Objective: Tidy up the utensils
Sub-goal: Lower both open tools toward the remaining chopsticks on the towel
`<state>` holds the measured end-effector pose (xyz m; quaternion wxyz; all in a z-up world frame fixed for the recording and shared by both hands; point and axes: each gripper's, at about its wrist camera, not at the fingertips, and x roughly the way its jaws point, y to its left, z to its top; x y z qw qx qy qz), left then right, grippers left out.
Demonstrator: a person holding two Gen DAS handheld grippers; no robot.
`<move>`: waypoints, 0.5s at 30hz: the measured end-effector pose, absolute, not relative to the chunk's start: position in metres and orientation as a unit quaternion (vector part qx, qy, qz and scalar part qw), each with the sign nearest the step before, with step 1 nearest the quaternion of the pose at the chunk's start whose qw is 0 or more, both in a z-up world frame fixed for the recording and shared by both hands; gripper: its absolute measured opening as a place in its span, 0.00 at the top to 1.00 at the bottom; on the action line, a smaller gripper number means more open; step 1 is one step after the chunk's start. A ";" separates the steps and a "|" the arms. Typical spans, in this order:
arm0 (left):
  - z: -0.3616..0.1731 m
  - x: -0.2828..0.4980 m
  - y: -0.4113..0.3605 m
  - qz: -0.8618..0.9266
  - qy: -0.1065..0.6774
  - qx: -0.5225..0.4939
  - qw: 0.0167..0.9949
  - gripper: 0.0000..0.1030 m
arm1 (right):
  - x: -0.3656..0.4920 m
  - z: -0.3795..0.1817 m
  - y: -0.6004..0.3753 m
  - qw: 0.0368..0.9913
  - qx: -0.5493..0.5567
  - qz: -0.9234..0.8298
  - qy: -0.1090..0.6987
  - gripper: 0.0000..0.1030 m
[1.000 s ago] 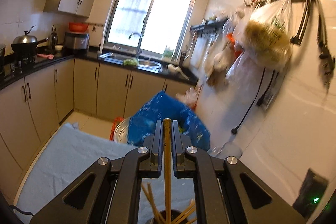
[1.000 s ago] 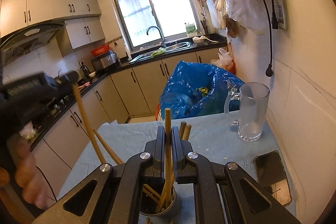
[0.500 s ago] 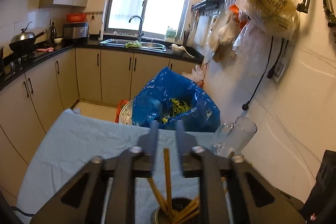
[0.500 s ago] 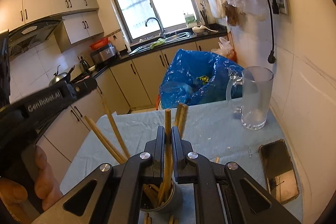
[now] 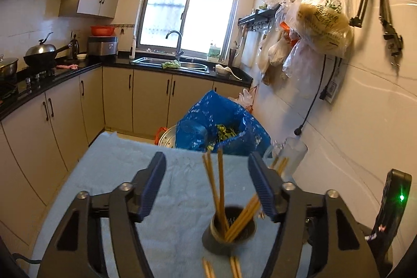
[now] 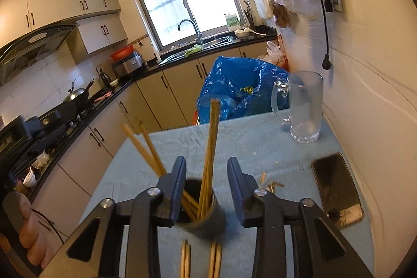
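left tongs (image 5: pixel 207 196): spreading at this moment; chopsticks stand in the gap between the jaws, but no pad presses on them. I judge this a release, so the sticks drop into the cup under their own weight.
right tongs (image 6: pixel 206 189): also widening, less far apart than the left pair; the cup and its sticks sit in the gap, free of the pads.
chopsticks (image 6: pixel 209 147): gathered in the cup, which answers the task of organizing utensils by standing them together instead of loose.
cup (image 6: pixel 206 222): a dark, round holder standing upright on the blue cloth (image 5: pixel 117 168) of the worktop, at the near end, centred under both pairs of tongs.
long axis: the sticks in the right wrist view stand nearly vertical, ends up; two more (image 6: pixel 142 145) lean up and to the left. In the left wrist view some (image 5: pixel 242 216) lean to the right against the rim.
loose sticks (image 6: pixel 200 261): a few lie flat on the cloth at the near edge, long axis running near to far; these appear not yet collected, though the bottom of the view cuts them off.
glass mug (image 6: pixel 303 106): far right on the worktop, well apart from the cup.
phone (image 6: pixel 336 188): flat on the right side, clear of the work.
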<state>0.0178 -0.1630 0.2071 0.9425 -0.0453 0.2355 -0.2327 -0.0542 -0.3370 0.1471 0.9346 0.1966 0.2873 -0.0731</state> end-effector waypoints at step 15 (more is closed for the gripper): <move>0.028 -0.011 -0.165 -0.257 0.440 0.029 0.860 0.58 | -0.094 0.001 -0.298 0.881 0.174 -0.016 0.439 0.75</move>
